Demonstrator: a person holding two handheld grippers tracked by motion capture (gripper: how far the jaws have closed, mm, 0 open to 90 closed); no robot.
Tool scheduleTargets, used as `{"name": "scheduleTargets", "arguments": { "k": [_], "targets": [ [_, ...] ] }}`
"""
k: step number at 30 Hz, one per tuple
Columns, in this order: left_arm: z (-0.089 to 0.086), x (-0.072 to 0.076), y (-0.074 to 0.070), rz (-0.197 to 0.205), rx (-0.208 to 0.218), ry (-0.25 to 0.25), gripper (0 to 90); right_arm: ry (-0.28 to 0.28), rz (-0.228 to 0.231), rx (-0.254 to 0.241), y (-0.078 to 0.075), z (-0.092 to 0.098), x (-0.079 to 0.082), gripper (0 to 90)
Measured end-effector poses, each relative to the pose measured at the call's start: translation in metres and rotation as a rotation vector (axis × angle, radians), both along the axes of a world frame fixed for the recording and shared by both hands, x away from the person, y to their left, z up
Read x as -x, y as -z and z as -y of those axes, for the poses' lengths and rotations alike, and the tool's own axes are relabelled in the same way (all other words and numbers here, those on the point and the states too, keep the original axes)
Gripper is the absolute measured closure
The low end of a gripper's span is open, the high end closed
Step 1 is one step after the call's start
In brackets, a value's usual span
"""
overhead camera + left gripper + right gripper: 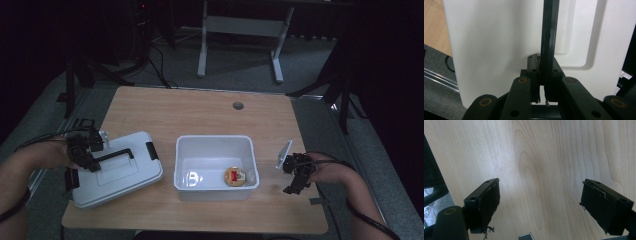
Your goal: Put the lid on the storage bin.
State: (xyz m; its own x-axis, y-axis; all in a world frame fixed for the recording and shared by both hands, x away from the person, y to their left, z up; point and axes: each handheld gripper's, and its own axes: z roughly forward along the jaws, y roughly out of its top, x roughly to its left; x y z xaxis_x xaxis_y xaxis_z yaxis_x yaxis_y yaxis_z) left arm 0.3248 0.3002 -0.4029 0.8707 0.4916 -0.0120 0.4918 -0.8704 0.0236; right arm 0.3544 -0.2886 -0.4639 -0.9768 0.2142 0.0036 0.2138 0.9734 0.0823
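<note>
Dim room, grey carpeted floor (235, 75), light wooden table (200, 115), white-legged desk frame (240, 25) behind, dark tripod stands (75, 75) at sides

Ahead of you on the wooden table (200, 112) sits a white tub (216, 145) holding a small round tin (235, 176).

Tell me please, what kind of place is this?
Probably a lab or workshop for recording handling tasks: a wooden table on a grey floor, dark stands around it, and cables on the floor behind.

No lettering or label can be read anywhere
</note>
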Motion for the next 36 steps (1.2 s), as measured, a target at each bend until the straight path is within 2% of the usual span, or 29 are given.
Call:
{"name": "scheduleTargets", "arguments": {
  "k": [3, 6, 12, 19, 26, 27, 32, 36],
  "targets": [
    [0.0, 0.002, -0.008, 0.021, 0.007, 0.004, 83.4, 0.001, 0.0, -0.002, 0.0, 0.0, -0.001, 15.2],
    [0.0, 0.004, -0.014, 0.02, 0.006, 0.002, 83.3, 0.003, 0.003, -0.004, 0.0, 0.0, 0.0, 15.2],
    [0.0, 0.008, -0.031, 0.034, -0.019, 0.013, 83.3, 0.0, 0.002, 0.002, 0.0, 0.001, 0.0, 15.2],
    [0.007, 0.008, -0.051, 0.058, 0.004, 0.031, 83.3, -0.001, 0.004, 0.0, -0.002, -0.001, 0.0, 15.2],
    [0.018, 0.005, -0.062, 0.072, 0.019, 0.048, 83.4, -0.003, 0.008, -0.001, -0.004, -0.002, 0.0, 15.2],
    [0.024, 0.003, -0.063, 0.072, 0.029, 0.059, 83.4, -0.003, 0.01, -0.001, -0.004, -0.002, 0.0, 15.3],
    [0.036, -0.001, -0.066, 0.068, 0.027, 0.069, 83.3, 0.0, 0.008, 0.003, -0.006, -0.003, 0.001, 15.2],
    [0.052, -0.007, -0.067, 0.064, 0.033, 0.091, 83.3, -0.001, 0.01, 0.003, -0.005, -0.003, 0.001, 15.3]
  ]
}}
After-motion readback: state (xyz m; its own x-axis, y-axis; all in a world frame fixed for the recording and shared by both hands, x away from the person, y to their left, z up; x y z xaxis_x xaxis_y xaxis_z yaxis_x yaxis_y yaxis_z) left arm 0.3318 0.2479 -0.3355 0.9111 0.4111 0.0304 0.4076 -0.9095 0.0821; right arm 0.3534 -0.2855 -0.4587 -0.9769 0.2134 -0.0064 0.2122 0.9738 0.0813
